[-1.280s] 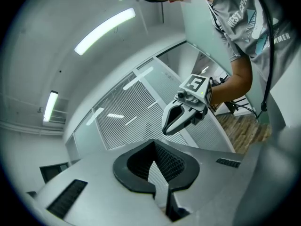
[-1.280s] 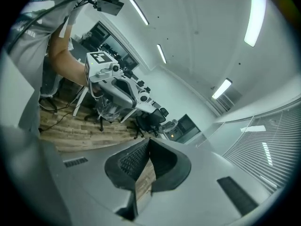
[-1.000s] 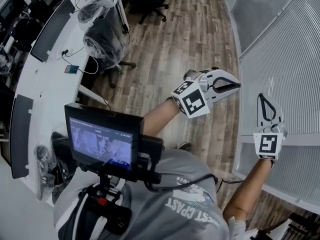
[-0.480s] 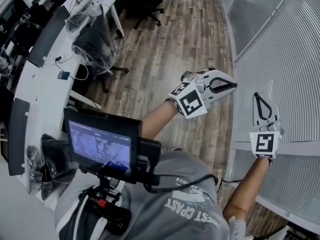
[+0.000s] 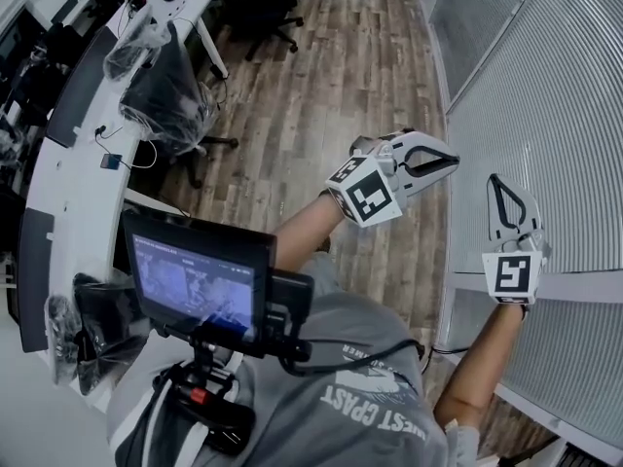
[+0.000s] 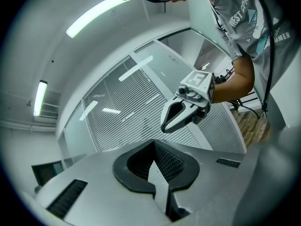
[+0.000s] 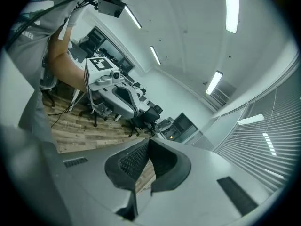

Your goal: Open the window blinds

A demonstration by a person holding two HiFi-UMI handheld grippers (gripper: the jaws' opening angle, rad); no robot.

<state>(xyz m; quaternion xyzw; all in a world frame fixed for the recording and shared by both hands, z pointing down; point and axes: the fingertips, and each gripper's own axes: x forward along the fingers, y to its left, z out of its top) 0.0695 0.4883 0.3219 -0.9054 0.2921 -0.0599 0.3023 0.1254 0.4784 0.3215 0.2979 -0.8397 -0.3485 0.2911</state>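
Observation:
The window blinds (image 5: 555, 125) cover the glass wall at the right of the head view, their slats lying closed. My left gripper (image 5: 456, 160) is held up with its tips pointing at the blinds, a short way off them, and it is shut on nothing. My right gripper (image 5: 494, 179) is beside the blinds, tips pointing up along them, also shut and empty. In the left gripper view the shut jaws (image 6: 153, 147) face the blinds (image 6: 117, 112), with the right gripper (image 6: 165, 125) ahead. The right gripper view (image 7: 149, 142) looks past the left gripper (image 7: 123, 100) into the office.
A long white desk (image 5: 68, 163) with dark monitors runs along the left. Plastic-wrapped office chairs (image 5: 161, 86) stand by it on the wood floor (image 5: 341, 76). A white horizontal frame bar (image 5: 574, 270) crosses the blinds. A small screen rig (image 5: 200, 270) hangs at the person's chest.
The head view has swung, so desk and chairs slide up and left in the picture. Both grippers have shifted only slightly and stay shut.

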